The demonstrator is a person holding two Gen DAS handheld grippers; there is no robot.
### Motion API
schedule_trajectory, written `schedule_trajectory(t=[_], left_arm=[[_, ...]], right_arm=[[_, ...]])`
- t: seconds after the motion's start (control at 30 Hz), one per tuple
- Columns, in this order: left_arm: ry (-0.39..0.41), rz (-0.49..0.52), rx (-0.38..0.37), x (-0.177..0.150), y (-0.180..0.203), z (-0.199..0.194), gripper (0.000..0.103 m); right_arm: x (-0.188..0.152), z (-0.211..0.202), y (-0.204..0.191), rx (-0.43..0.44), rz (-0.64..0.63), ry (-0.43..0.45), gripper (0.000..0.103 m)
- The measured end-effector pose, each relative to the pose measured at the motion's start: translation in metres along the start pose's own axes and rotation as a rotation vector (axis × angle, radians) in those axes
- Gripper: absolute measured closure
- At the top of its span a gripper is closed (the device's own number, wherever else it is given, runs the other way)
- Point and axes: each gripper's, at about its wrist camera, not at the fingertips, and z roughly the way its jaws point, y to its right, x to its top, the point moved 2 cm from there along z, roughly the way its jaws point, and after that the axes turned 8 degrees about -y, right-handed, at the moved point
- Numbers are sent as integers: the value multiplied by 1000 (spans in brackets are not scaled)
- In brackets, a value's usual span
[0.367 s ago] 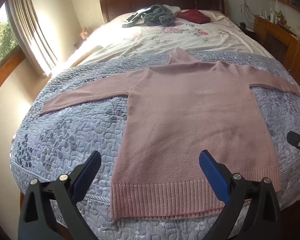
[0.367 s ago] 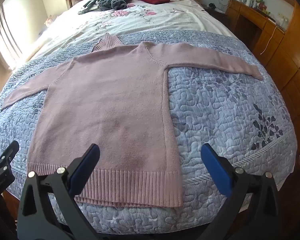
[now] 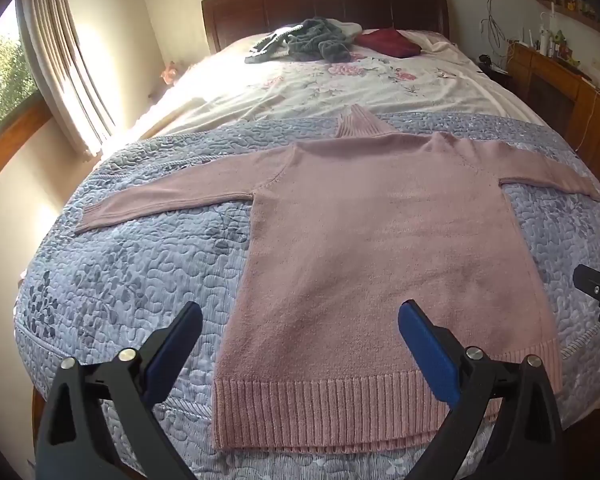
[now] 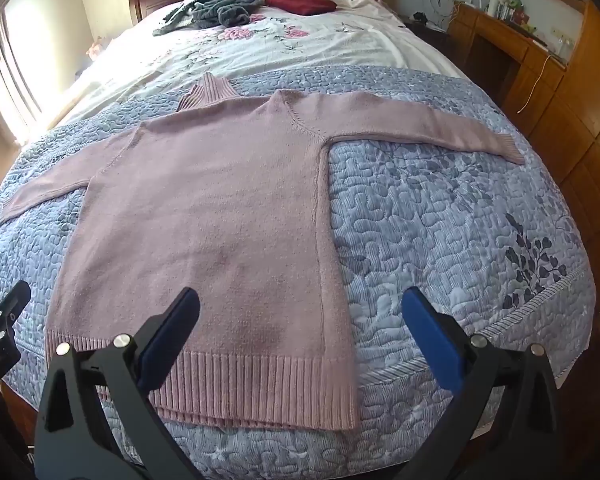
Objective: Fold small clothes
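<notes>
- Lying flat on the blue quilt (image 3: 132,280) at the foot of the bed (image 3: 380,92), the pink sweater (image 3: 380,240) has its front spread out, both sleeves extended sideways and its ribbed collar pointing toward 12 o'clock.
- The ribbed hem (image 4: 260,384) sits at the 6 o'clock edge of the bed, nearest both cameras.
- Left gripper (image 3: 300,324): jaws wide apart, holding nothing. It hovers above the hem; in the left wrist view the left blue pad (image 3: 172,352) is over the quilt at 7 o'clock and the other pad over the sweater body at 5 o'clock.
- Right gripper (image 4: 300,312): jaws wide apart, holding nothing. It hovers above the lower right corner of the sweater; one pad is over the knit, the other over bare quilt.
- Whether either gripper touches the fabric cannot be told; both appear clear of it.
- In the right wrist view the left sleeve cuff (image 4: 4,208) lies at 9 o'clock and the right sleeve cuff (image 4: 508,148) at 2 o'clock, both flat on the quilt.
- Beyond the quilt, a floral sheet (image 3: 340,84) covers the bed toward 12 o'clock.
- A grey garment (image 3: 308,40) and a dark red garment (image 3: 388,42) lie near the wooden headboard (image 3: 324,8), well apart from the sweater.
- A wooden cabinet (image 4: 532,64) stands at 2 o'clock; a curtain (image 3: 60,64) hangs at 10 o'clock.
</notes>
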Motion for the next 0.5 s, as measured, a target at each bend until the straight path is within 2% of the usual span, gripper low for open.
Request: schedule_trajectory(t=[0.5], left_arm=[[3, -50, 3, 3, -3, 24, 4]], right_arm=[[10, 22, 1, 9, -5, 2, 3]])
